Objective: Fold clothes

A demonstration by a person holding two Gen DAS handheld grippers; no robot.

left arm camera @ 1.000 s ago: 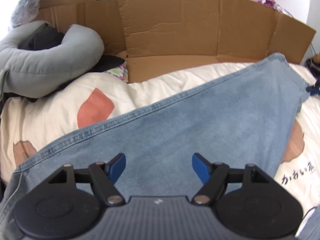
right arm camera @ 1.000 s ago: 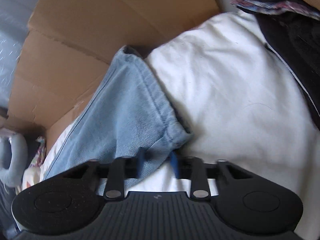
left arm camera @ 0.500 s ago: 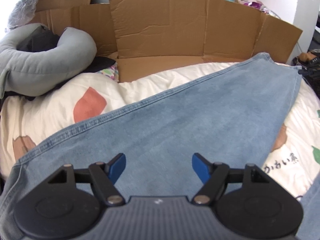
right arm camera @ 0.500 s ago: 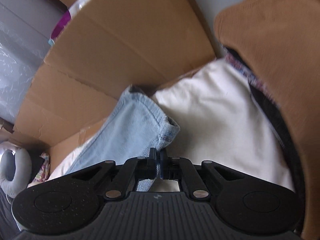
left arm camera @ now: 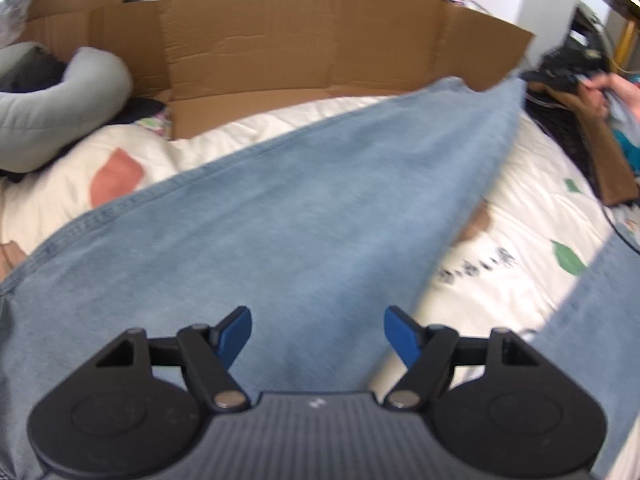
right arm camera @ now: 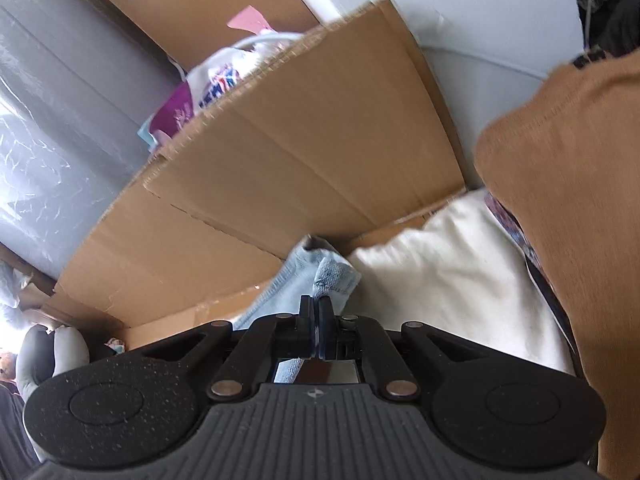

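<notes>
Light blue jeans (left arm camera: 304, 216) lie spread across a cream quilt (left arm camera: 532, 220) with leaf prints. My left gripper (left arm camera: 318, 330) hovers open above the wide part of the jeans, with nothing between its blue pads. One trouser leg stretches away to the far right, where its hem is lifted off the bed. In the right wrist view my right gripper (right arm camera: 316, 316) is shut on that hem of the jeans (right arm camera: 324, 276), which bunches up just beyond the pressed-together pads.
Flattened cardboard (left arm camera: 304, 36) stands along the far side of the bed. A grey curved pillow (left arm camera: 60, 96) lies at the back left. A brown-sleeved arm (right arm camera: 568, 208) fills the right of the right wrist view, and a hand (left arm camera: 608, 92) shows at the far right.
My right gripper closed on the trouser hem and lifted it off the quilt. The left gripper shifted over the jeans, staying open; the far leg end now rises.
</notes>
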